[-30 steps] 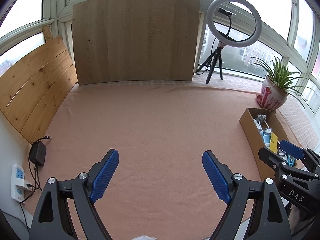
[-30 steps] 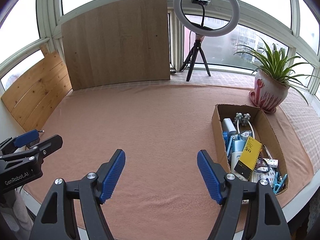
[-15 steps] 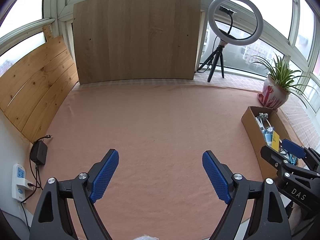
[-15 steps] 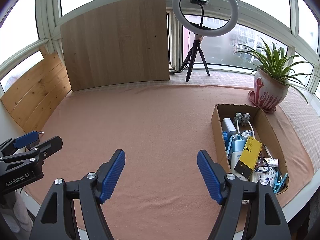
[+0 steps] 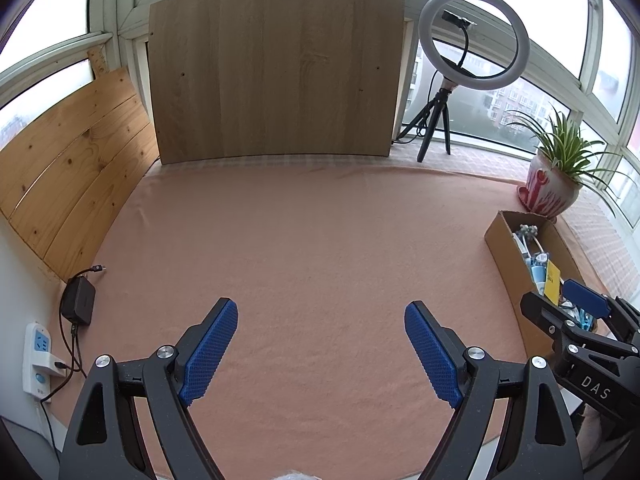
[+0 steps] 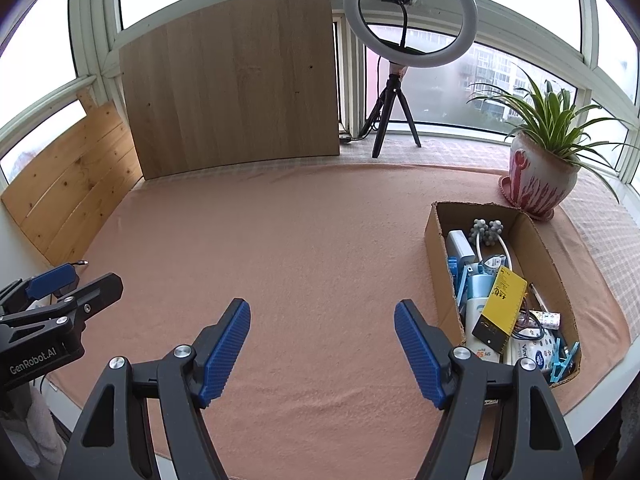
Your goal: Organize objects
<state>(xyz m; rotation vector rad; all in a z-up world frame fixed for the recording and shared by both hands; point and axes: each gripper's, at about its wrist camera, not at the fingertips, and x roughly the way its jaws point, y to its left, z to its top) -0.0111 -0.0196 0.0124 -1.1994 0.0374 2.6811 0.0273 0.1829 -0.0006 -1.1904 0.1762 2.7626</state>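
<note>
A long cardboard box (image 6: 436, 240) stands at the right of the pink-clothed table (image 6: 304, 240). Several small items fill it: a yellow card (image 6: 502, 300), white tubes, a grey massager (image 6: 486, 230), blue clips. The same box (image 5: 504, 256) appears at the right edge of the left wrist view. My right gripper (image 6: 322, 346) is open over the near cloth, left of the box, with nothing between its blue pads. My left gripper (image 5: 322, 352) is open and empty over the near middle of the table. Each gripper shows at the side of the other's view.
A wooden board (image 5: 276, 68) leans at the back and pine planks (image 5: 68, 168) line the left side. A ring light on a tripod (image 6: 408, 12) and a potted plant (image 6: 540, 176) stand at the back right. A black adapter (image 5: 78, 304) and power strip (image 5: 38, 356) sit at the left edge.
Both views shift only slightly; the left wrist camera has drifted a little so the box and plant sit marginally further right. Both grippers stay open and empty.
</note>
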